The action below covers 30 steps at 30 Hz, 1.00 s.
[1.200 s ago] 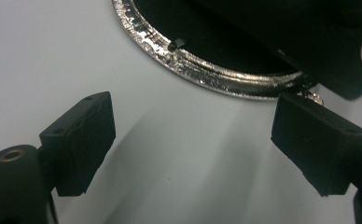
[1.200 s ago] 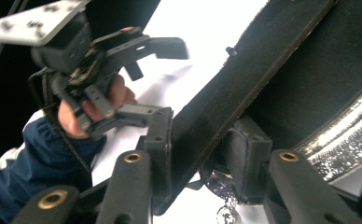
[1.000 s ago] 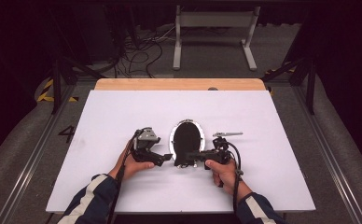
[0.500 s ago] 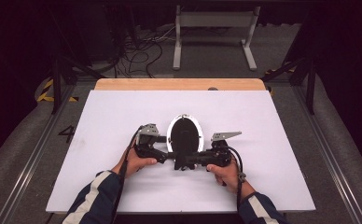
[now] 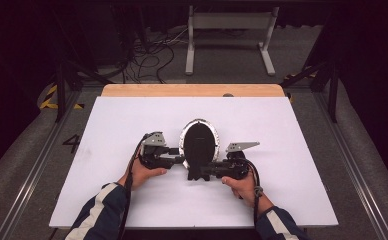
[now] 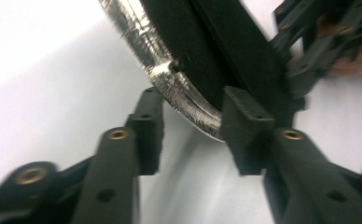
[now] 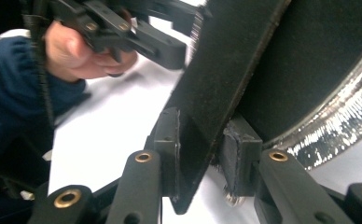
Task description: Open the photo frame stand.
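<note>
1. Standing tilted at mid-table, the mirror shows its black back and silver rim.
2. The right claw is clamped on its black stand.
3. The left claw has just been closing around the rim; contact is unclear.

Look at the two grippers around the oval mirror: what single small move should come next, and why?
Probably close the left gripper the rest of the way onto the mirror's silver rim. Its jaws have just been closing and straddle the rim, yet a gap remains at one pad. The right gripper already clamps the black stand, so a second firm hold would steady the mirror before lifting.
</note>
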Available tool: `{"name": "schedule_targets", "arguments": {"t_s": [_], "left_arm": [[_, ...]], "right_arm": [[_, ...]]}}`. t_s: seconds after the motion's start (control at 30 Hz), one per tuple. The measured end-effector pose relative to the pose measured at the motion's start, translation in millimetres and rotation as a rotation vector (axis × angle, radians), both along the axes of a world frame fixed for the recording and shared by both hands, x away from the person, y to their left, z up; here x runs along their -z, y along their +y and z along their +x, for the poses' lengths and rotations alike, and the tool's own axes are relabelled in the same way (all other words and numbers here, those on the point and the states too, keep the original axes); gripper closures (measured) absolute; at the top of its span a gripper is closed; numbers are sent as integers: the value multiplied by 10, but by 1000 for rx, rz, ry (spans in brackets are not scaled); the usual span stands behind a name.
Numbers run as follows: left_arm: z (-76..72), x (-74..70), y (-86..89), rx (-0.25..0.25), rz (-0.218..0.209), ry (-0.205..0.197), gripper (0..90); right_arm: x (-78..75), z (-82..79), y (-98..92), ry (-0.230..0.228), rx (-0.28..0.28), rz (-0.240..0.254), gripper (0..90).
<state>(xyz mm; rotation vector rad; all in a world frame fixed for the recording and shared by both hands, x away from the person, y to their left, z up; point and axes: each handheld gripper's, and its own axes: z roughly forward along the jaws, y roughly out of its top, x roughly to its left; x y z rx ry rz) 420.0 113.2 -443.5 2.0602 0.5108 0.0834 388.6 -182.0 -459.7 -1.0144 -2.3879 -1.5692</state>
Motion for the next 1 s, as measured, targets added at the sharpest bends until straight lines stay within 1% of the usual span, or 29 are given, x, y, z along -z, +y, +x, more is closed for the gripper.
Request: {"name": "schedule_targets", "arguments": {"t_s": [0.03,0.07,0.1,0.17,0.2,0.23,0.27,0.3,0.33,0.37,0.47,0.5,0.6,0.63,0.67,0.73,0.77,0.87,0.93,1.0], "left_arm": [[-8,-15,4,3,-3,-14,665],[-22,-25,7,-2,-14,-15,676],[-27,-36,14,0,-22,-27,689],[-38,-50,20,7,-40,-29,709],[-43,-49,14,7,-35,-27,710],[-45,-41,-1,18,-23,-23,700],[-45,-41,-1,18,-23,-23,675],[-53,-12,-38,33,-15,-14,652],[-53,-12,-38,33,-15,-14,648],[-61,16,-74,44,-5,-14,639],[-67,-3,-66,49,-12,-22,658],[-72,-10,-64,51,-14,-30,670],[-98,-35,-79,37,0,-63,683],[-98,-35,-79,37,0,-63,682],[-113,-46,-90,30,12,-80,682],[-129,-59,-92,17,19,-109,690],[-134,-63,-92,11,21,-118,696],[-152,-83,-85,-15,39,-169,729],[-169,-90,-91,-25,67,-212,747],[-173,-82,-90,-29,67,-221,746]], "right_arm": [[0,-1,1,-6,3,0,709],[-8,-8,9,-15,8,-7,710],[-18,-16,16,-23,16,-20,710],[-28,-26,27,-37,28,-33,710],[-31,-28,29,-42,30,-38,711],[-36,-32,35,-45,29,-43,711],[-36,-32,35,-45,29,-43,711],[-38,-37,48,-53,28,-50,715],[-38,-37,48,-53,28,-50,715],[-47,-46,67,-62,23,-62,716],[-61,-67,79,-77,28,-79,715],[-63,-68,79,-78,29,-80,715],[-72,-74,88,-97,35,-91,715],[-72,-74,88,-97,35,-91,715],[-76,-78,92,-103,35,-98,717],[-100,-101,107,-119,37,-114,716],[-109,-108,111,-123,36,-115,716],[-133,-121,130,-139,32,-123,714],[-138,-130,144,-148,31,-138,713],[-141,-131,145,-154,29,-144,711]]}}
